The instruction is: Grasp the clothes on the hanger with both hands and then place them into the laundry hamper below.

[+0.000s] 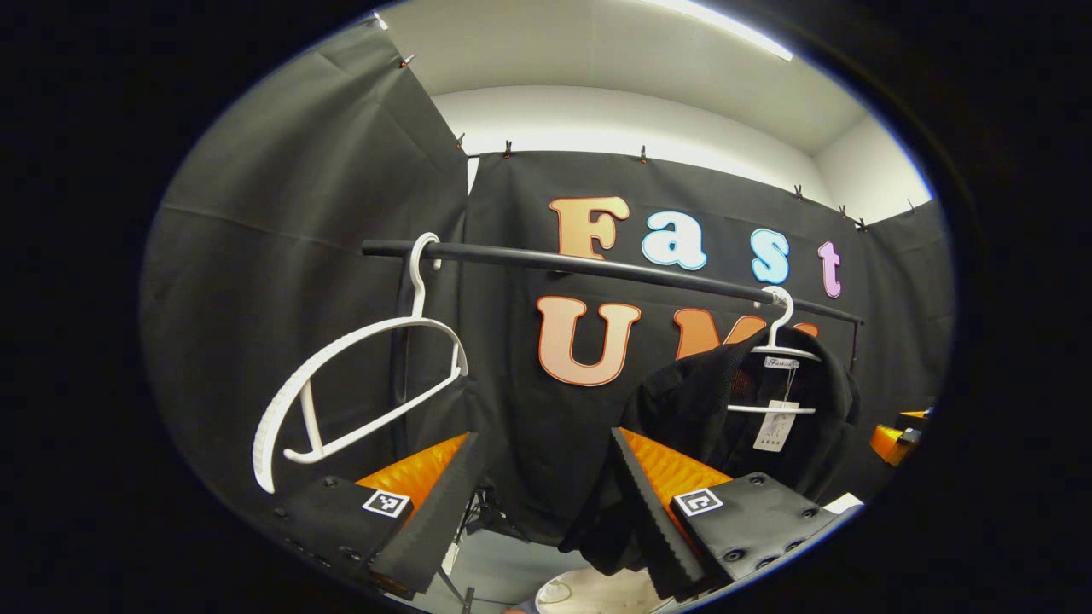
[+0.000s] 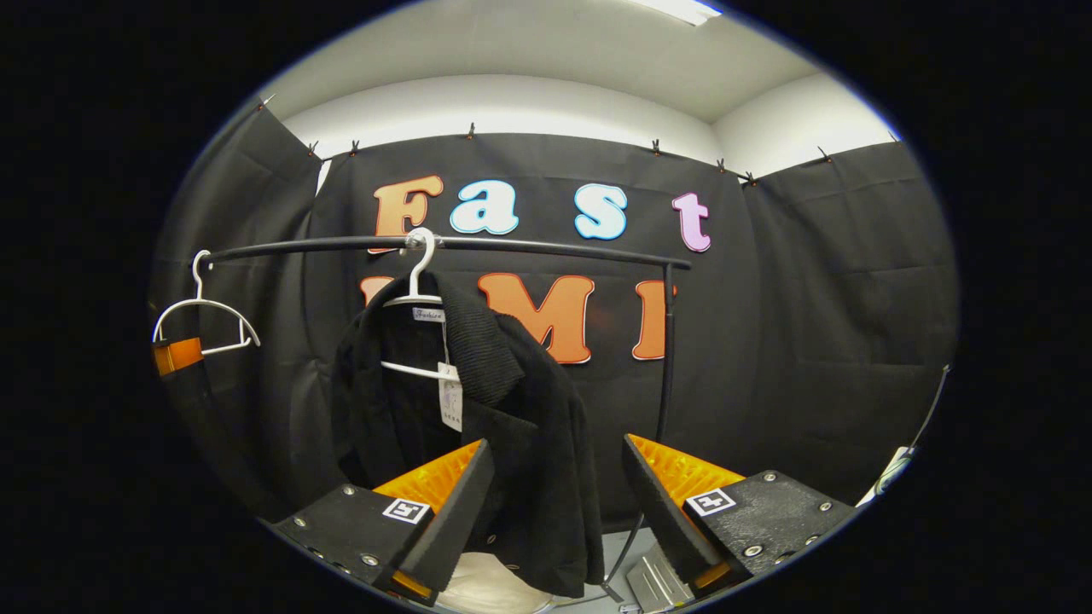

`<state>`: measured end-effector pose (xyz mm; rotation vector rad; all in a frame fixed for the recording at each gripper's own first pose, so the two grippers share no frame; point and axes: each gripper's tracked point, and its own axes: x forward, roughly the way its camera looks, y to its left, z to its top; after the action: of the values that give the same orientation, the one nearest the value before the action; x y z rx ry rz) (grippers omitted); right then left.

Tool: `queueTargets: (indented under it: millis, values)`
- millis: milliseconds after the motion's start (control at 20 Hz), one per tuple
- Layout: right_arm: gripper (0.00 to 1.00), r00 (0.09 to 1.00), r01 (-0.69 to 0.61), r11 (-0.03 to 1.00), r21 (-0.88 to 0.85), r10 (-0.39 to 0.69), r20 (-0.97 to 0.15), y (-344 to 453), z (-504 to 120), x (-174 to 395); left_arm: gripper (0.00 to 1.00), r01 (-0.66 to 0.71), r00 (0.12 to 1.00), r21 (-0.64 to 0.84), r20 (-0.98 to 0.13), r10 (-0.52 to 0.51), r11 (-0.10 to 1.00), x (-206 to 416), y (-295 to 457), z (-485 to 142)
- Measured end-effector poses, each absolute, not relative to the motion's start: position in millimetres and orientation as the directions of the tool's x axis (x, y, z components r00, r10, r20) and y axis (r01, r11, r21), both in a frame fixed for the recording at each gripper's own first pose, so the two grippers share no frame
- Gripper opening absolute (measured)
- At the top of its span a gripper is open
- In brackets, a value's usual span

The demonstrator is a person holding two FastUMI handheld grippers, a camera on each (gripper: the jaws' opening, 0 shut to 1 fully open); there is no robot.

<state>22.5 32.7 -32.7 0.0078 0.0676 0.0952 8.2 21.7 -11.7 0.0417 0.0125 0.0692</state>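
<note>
Left gripper view: left gripper (image 1: pixel 546 503), fingers spread apart, nothing between them. Black rail (image 1: pixel 597 269) carried a bare white hanger (image 1: pixel 341 384) and, at its far end, a black jacket (image 1: pixel 682 409) on a second hanger (image 1: pixel 778 341). Pale hamper rim (image 1: pixel 589 593) at bottom edge; contents not discernible.

Right gripper view: right gripper (image 2: pixel 559 503), fingers parted, empty. Jacket (image 2: pixel 520 426) hung on rail (image 2: pixel 512 245), above pale hamper (image 2: pixel 486 588).

A black knitted jacket (image 2: pixel 512 409) with a white paper tag (image 2: pixel 450 396) hangs on a white plastic hanger (image 2: pixel 415 290) from a black metal rail (image 2: pixel 512 245). The left gripper's black fingers (image 1: pixel 653 503) have orange ribbed inner pads and black-and-white square markers; a second white plastic hanger (image 1: pixel 341 401) is bare.
</note>
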Motion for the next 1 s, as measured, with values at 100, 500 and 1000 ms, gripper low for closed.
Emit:
queueTargets:
  millis: [100, 500, 1000]
  values:
    - [0.94, 0.990, -0.109, 0.994, 0.016, 0.110, -0.083, 43, -40, 27, 0.93, -0.075, 0.997, 0.045, -0.020, 0.076, 0.996, 7, 27, -16]
    - [0.94, 0.973, -0.137, 0.988, 0.069, 0.147, -0.177, 81, -90, 50, 1.00, -0.112, 0.992, 0.068, -0.051, 0.115, 0.991, 9, 55, -27]
    - [0.93, 0.968, -0.083, 0.993, 0.085, 0.101, -0.230, 100, -122, 90, 0.96, -0.097, 0.989, 0.077, -0.107, 0.105, 0.992, 25, 58, -53]
